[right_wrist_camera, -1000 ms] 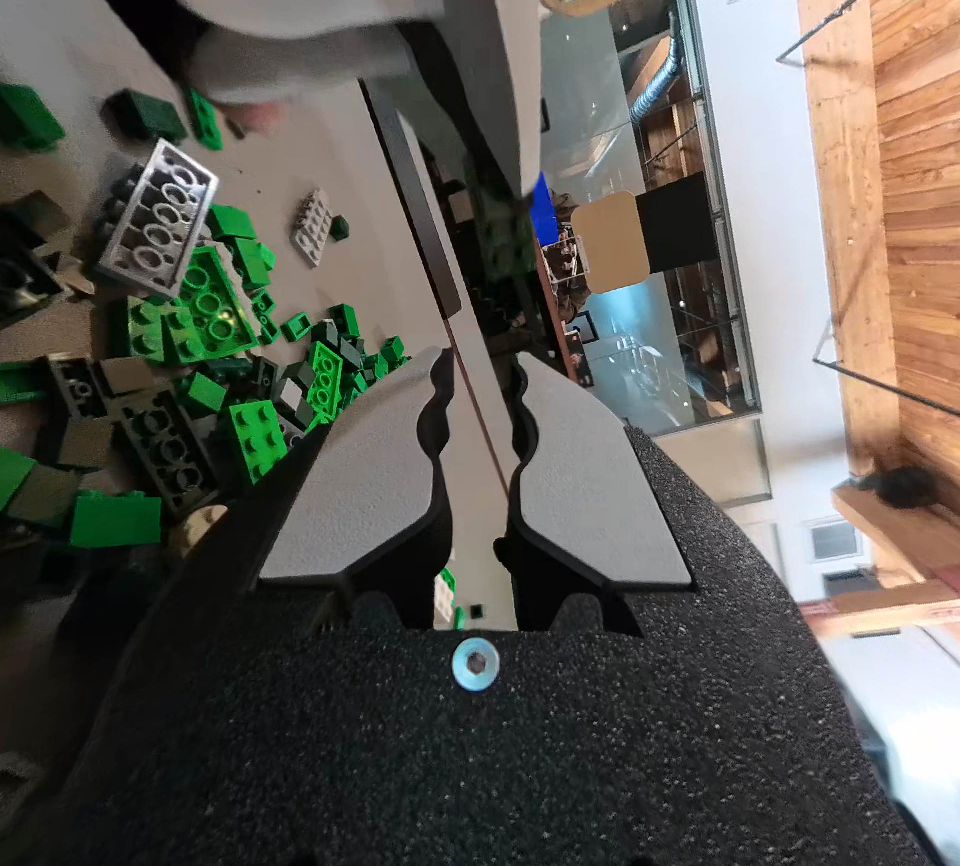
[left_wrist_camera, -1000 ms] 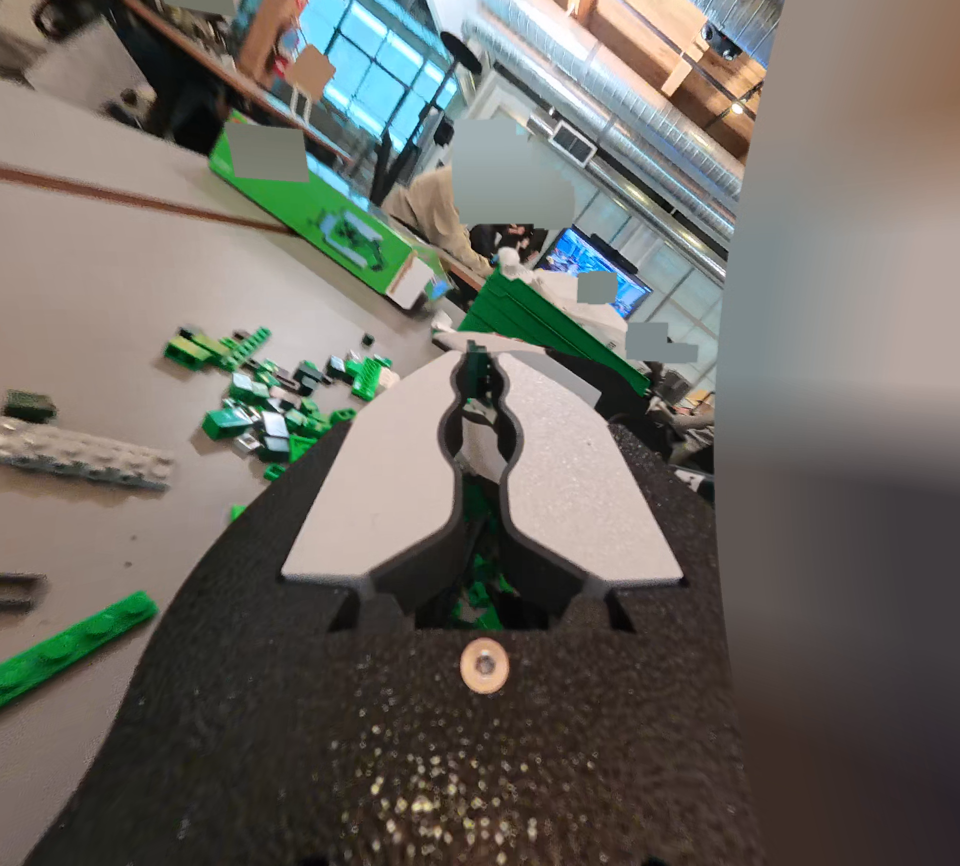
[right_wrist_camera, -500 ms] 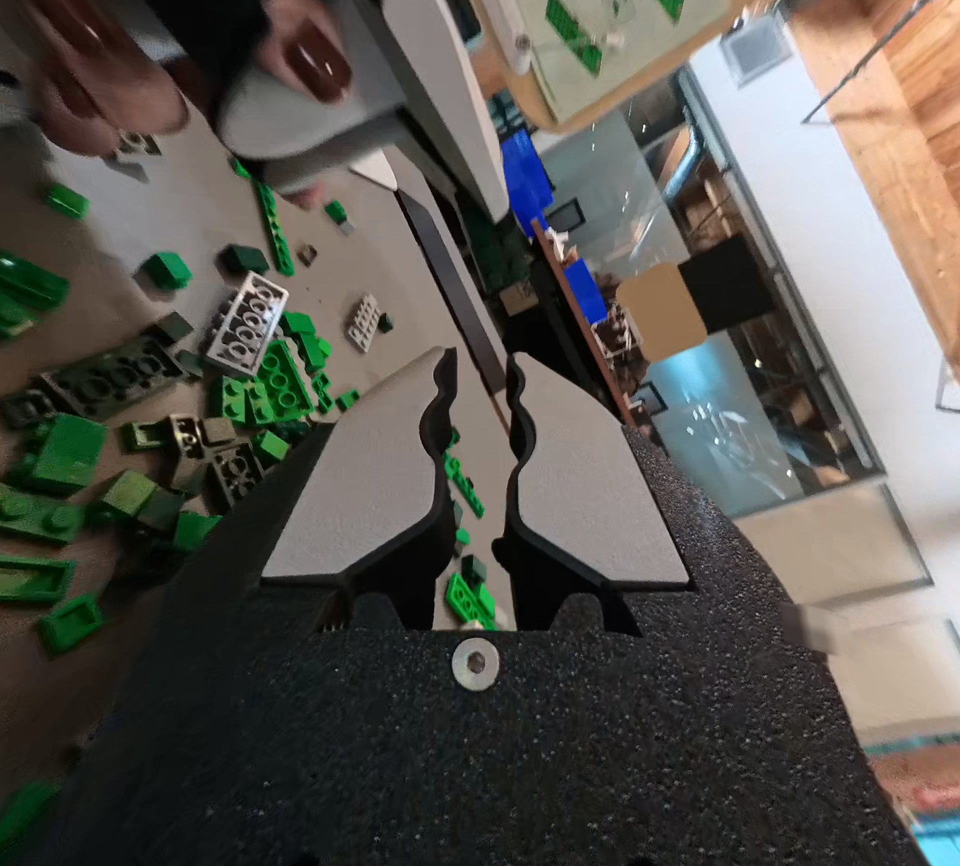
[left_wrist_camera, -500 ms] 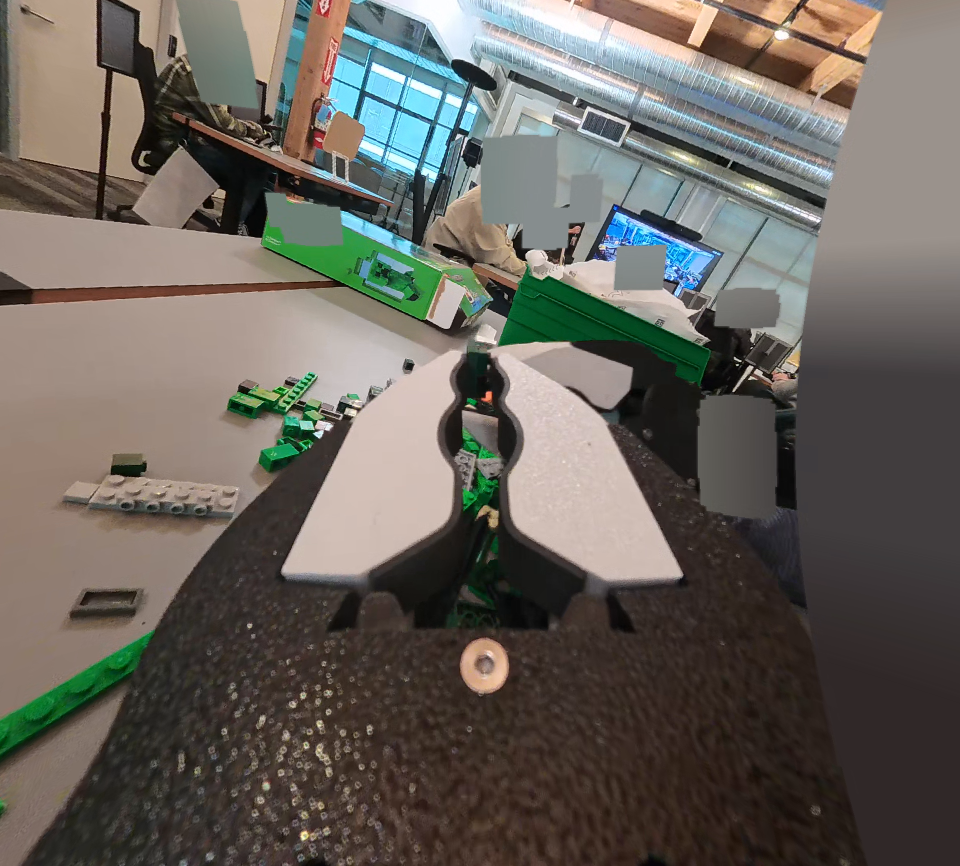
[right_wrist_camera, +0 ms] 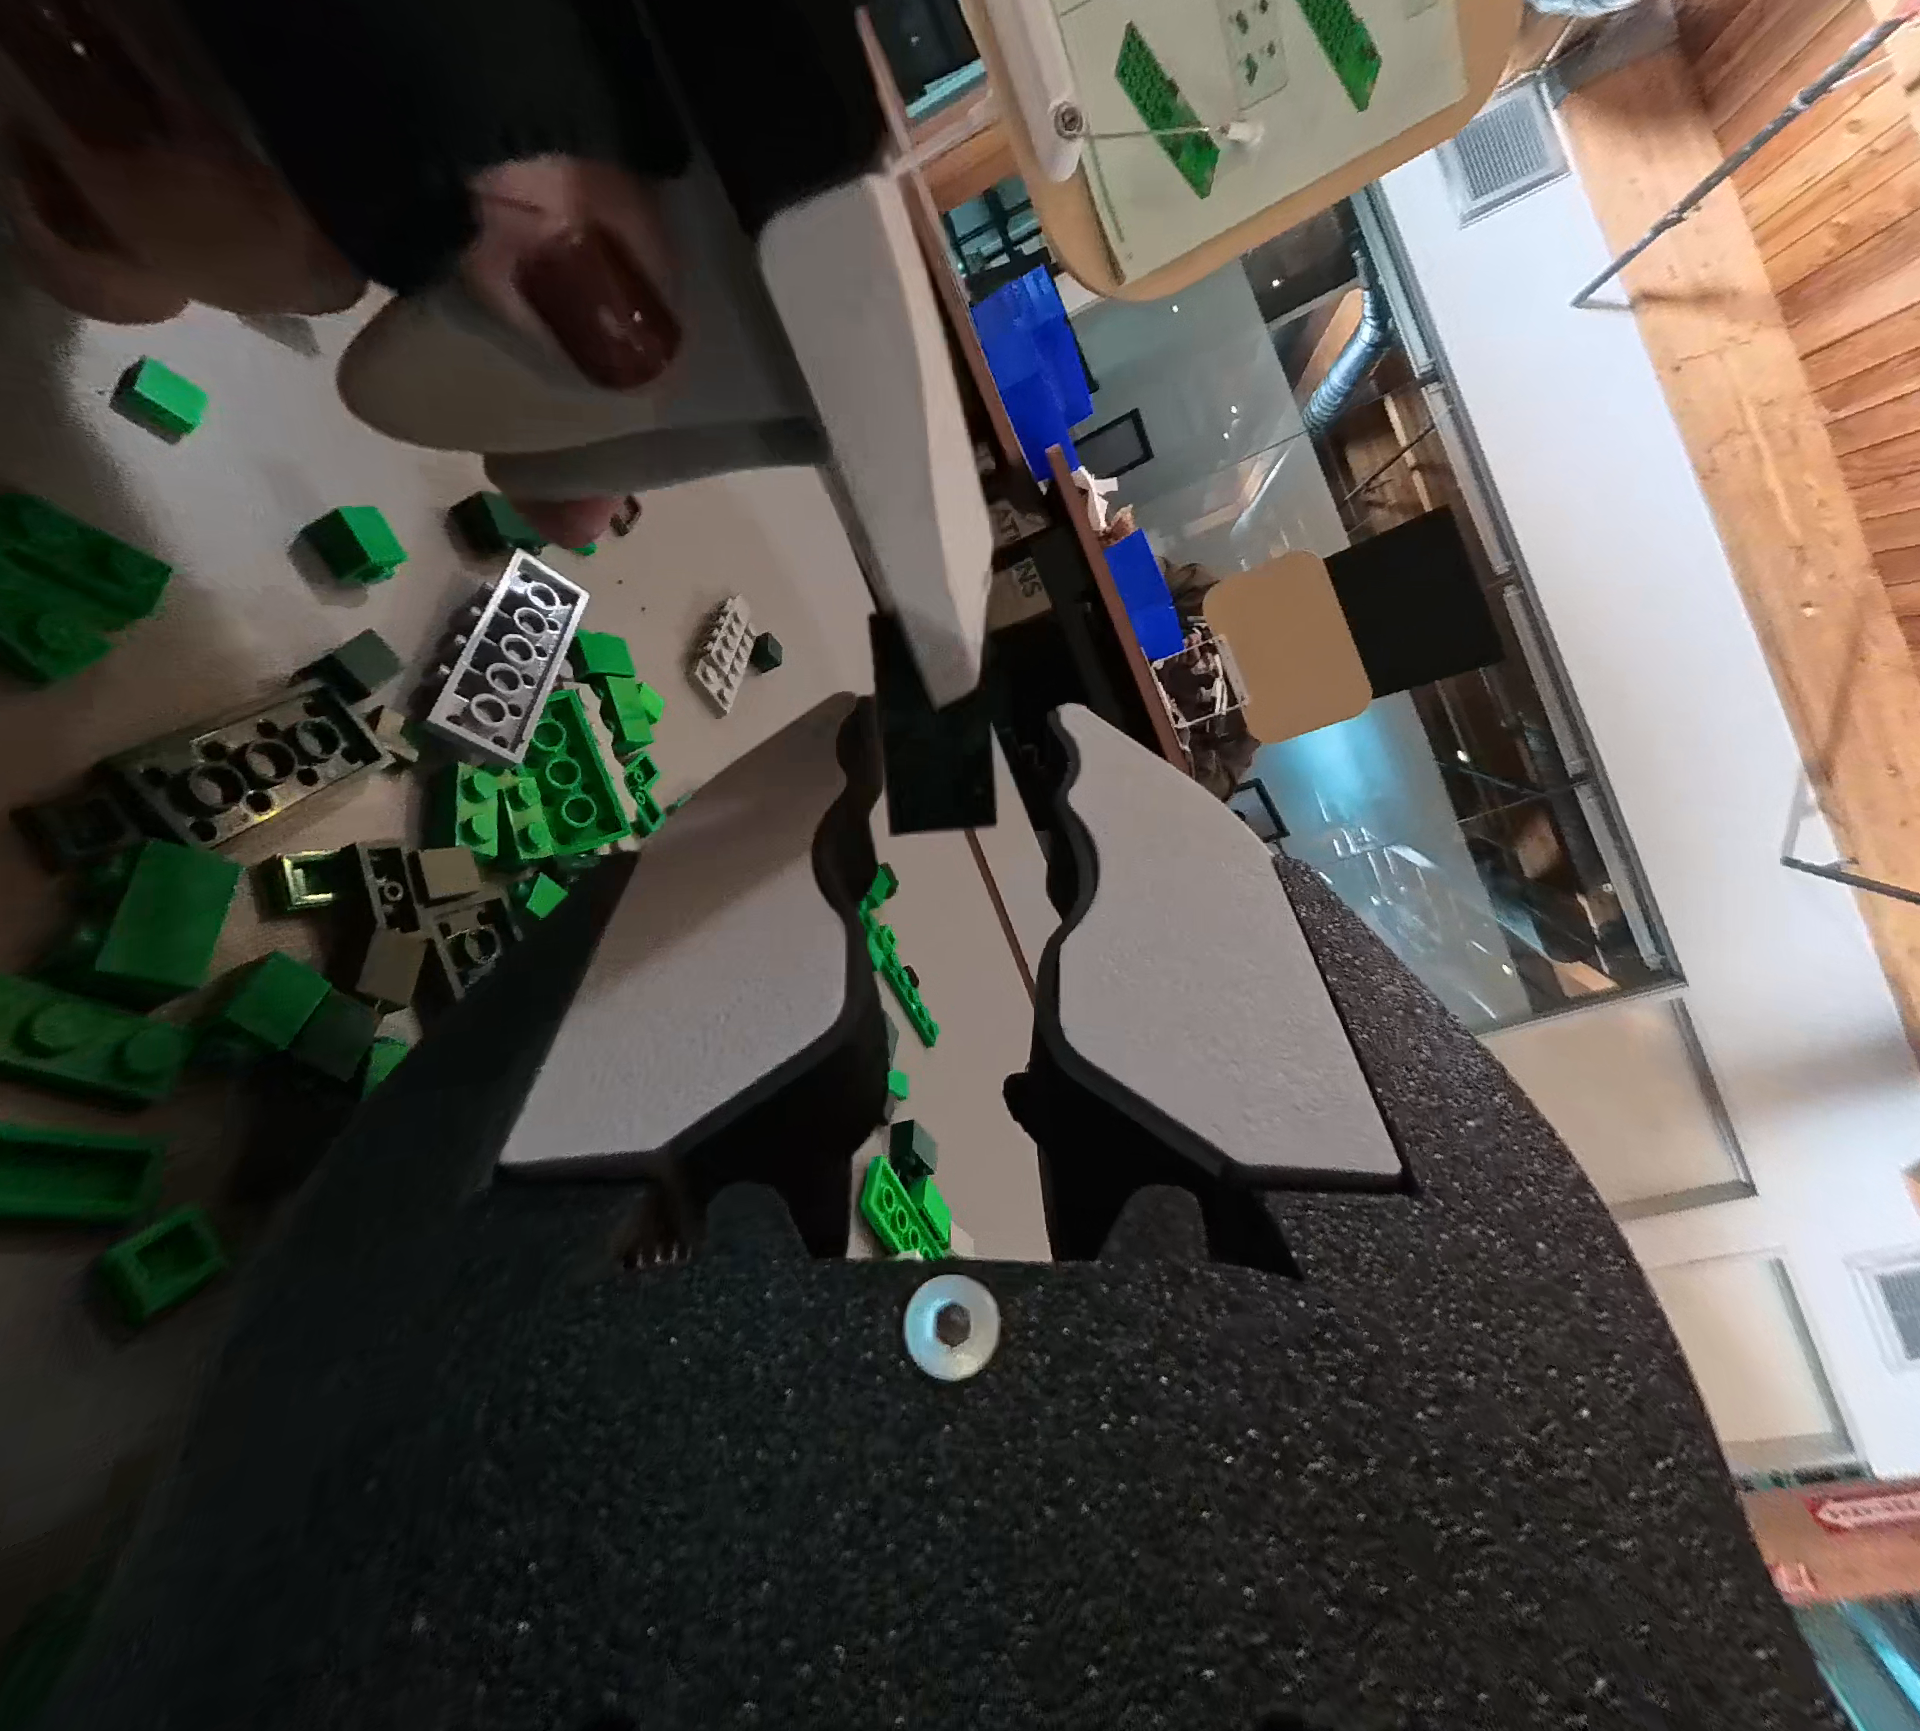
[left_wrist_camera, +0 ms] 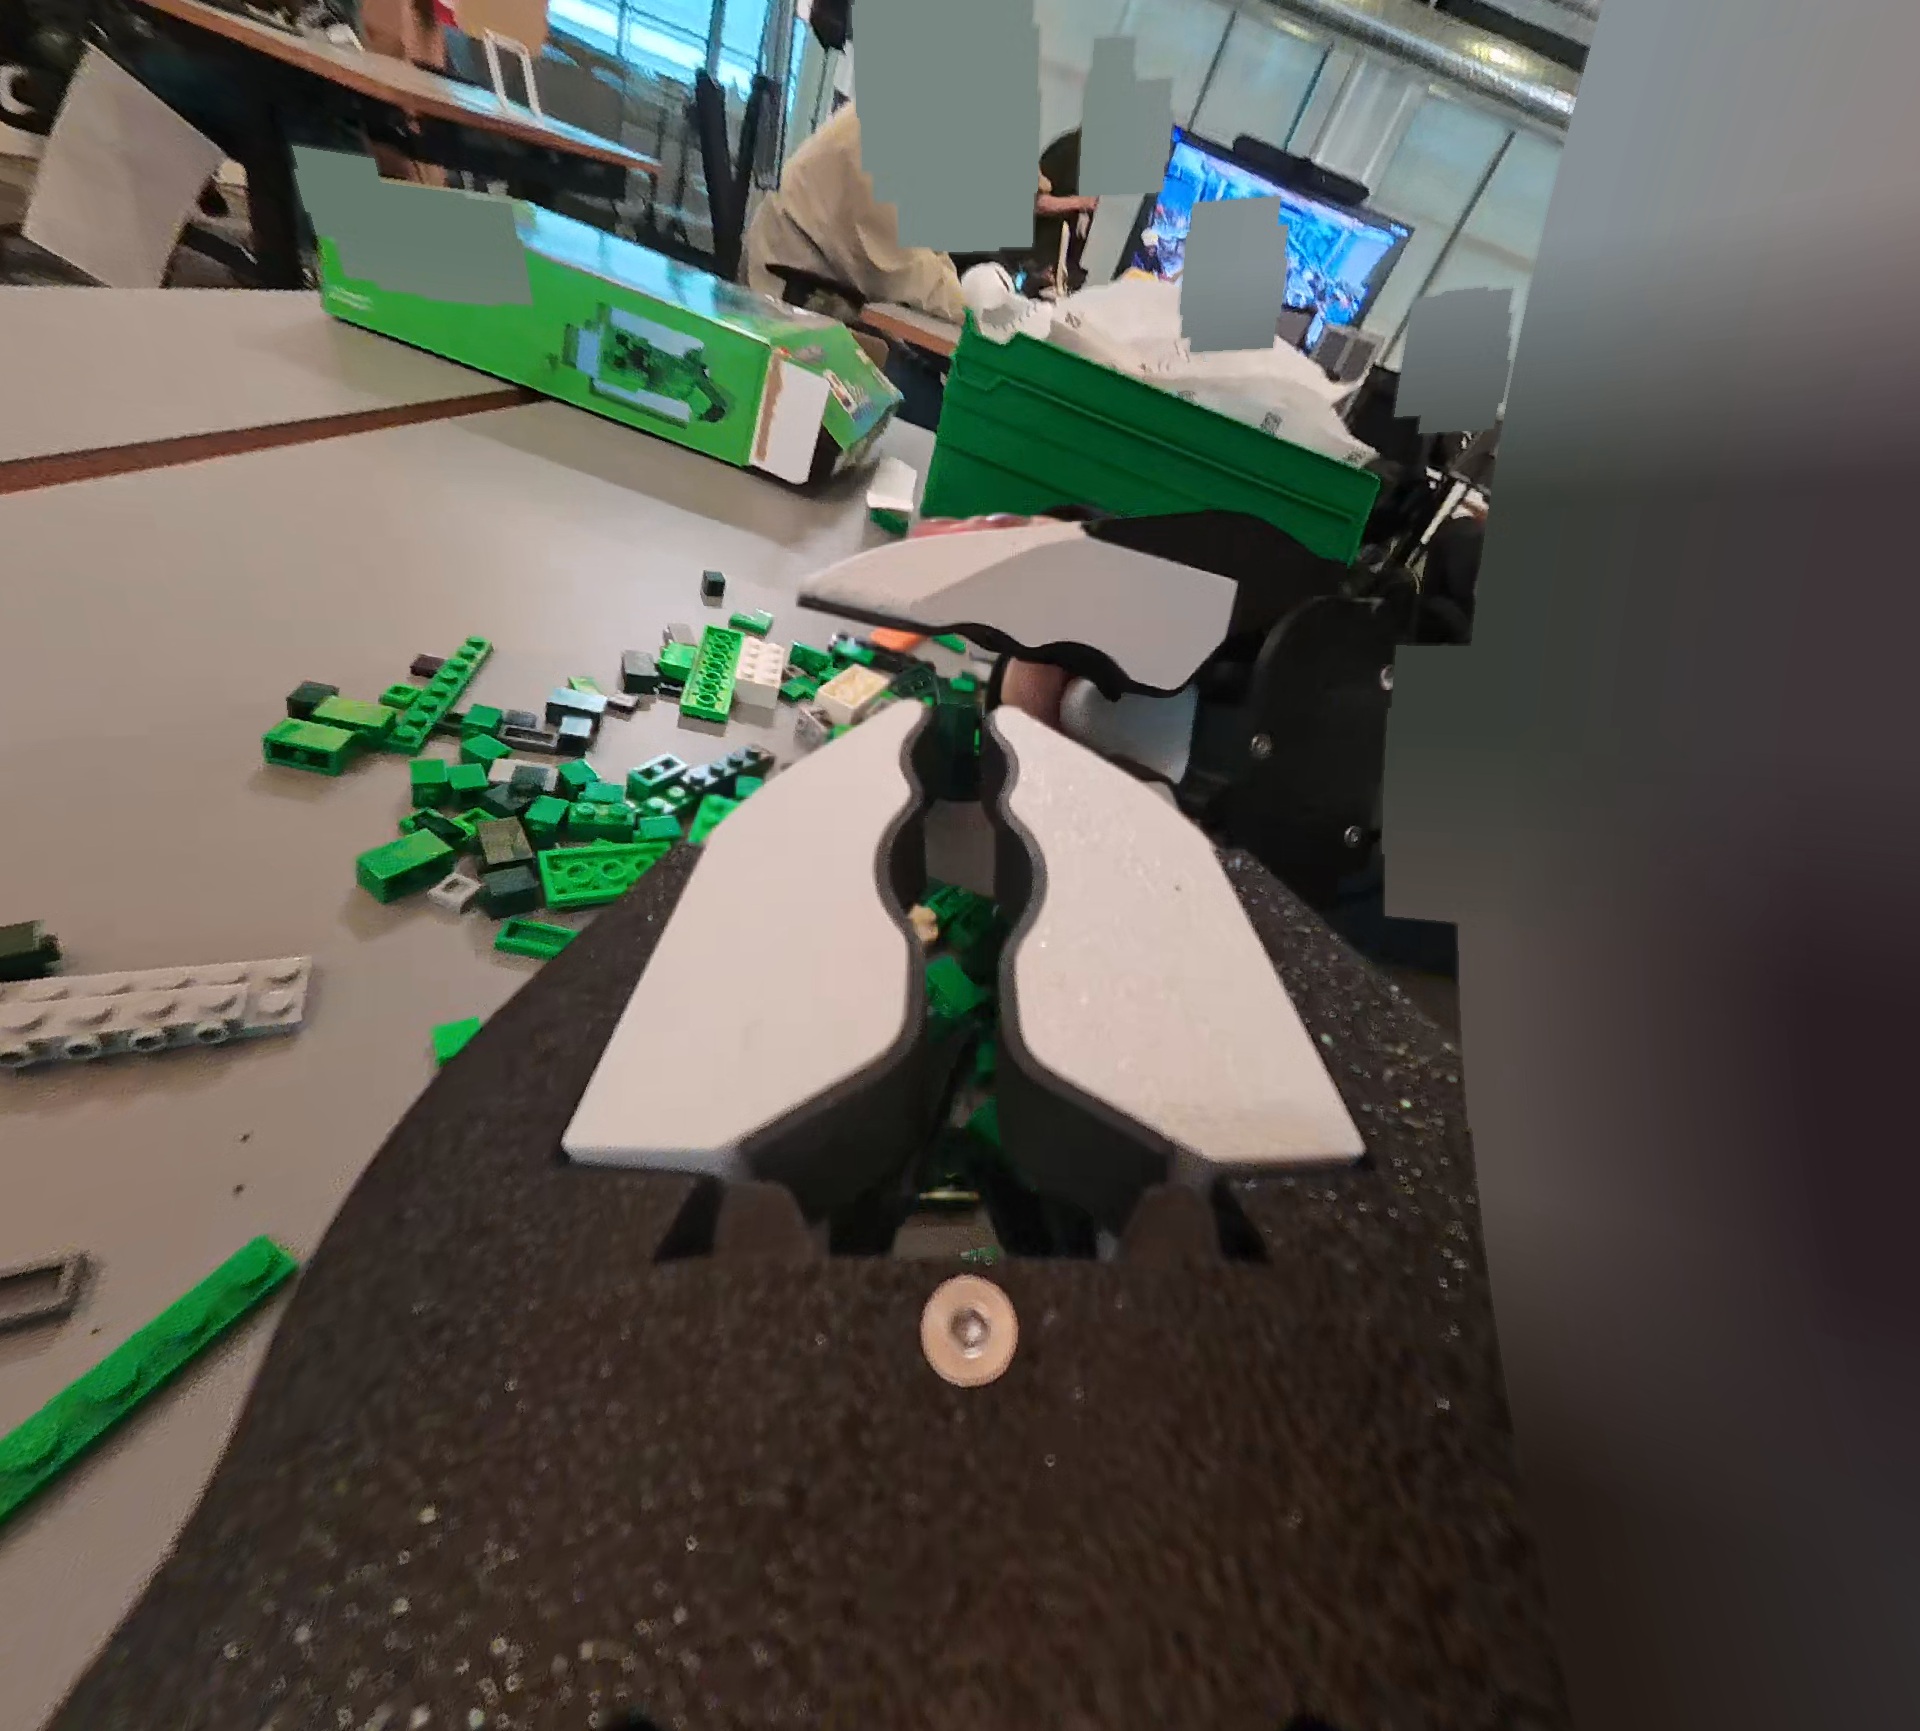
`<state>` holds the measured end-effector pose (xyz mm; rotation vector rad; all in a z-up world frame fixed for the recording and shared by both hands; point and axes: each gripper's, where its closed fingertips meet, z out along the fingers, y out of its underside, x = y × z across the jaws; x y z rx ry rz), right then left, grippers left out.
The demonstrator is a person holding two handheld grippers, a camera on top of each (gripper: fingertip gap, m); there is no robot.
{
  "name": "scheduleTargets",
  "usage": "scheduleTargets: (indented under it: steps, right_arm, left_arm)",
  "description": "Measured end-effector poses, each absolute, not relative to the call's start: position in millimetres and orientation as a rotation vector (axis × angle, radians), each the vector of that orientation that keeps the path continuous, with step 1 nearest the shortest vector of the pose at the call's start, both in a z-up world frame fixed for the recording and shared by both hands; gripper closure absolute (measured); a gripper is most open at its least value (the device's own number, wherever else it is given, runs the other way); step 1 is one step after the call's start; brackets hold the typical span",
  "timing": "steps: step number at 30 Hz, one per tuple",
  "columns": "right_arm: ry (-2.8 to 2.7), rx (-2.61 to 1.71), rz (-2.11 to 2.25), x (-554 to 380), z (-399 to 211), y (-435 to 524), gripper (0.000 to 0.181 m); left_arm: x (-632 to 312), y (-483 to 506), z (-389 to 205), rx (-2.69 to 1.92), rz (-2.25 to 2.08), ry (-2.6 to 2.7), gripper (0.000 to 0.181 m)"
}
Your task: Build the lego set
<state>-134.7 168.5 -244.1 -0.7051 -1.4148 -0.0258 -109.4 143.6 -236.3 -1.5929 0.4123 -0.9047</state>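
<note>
My left gripper is shut on a small dark green piece at its fingertips and holds it above the table. In the right wrist view the same gripper comes in from the upper left with a hand on it, and the dark green piece hangs from its tip. My right gripper is open, with the piece between its fingertips; I cannot tell if it touches them. One of the right gripper's fingers shows just beyond the left fingertips. Loose green, dark and grey bricks lie on the grey table.
A grey studded plate and a long green plate lie at the left. A green set box and a green bin stand at the back. An instruction page on a board is beyond. People sit at far desks. Left and right tips are no more than a few centimetres apart.
The two grippers have come together. The dark green piece in my left gripper now sits between my right gripper's open fingertips. The left view has tipped down towards the table.
</note>
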Motion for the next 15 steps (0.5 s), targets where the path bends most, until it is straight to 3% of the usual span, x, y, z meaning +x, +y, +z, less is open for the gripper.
scheduleTargets:
  steps: [3,6,10,15]
  right_arm:
    - [-1.450,-0.705,-0.034,-135,-251,166,0.168]
    - [-1.456,-0.782,0.024,-136,-254,167,0.168]
    - [-1.464,-0.905,0.117,-132,-264,172,0.168]
    - [-1.473,-1.000,0.187,-124,-270,181,0.168]
  left_arm:
    - [-106,143,-239,-1.616,-0.902,0.432,0.174]
    - [-107,144,-239,-1.615,-0.917,0.417,0.173]
    - [-113,146,-235,-1.586,-0.883,0.403,0.137]
    - [-115,145,-240,-1.592,-0.609,0.562,0.142]
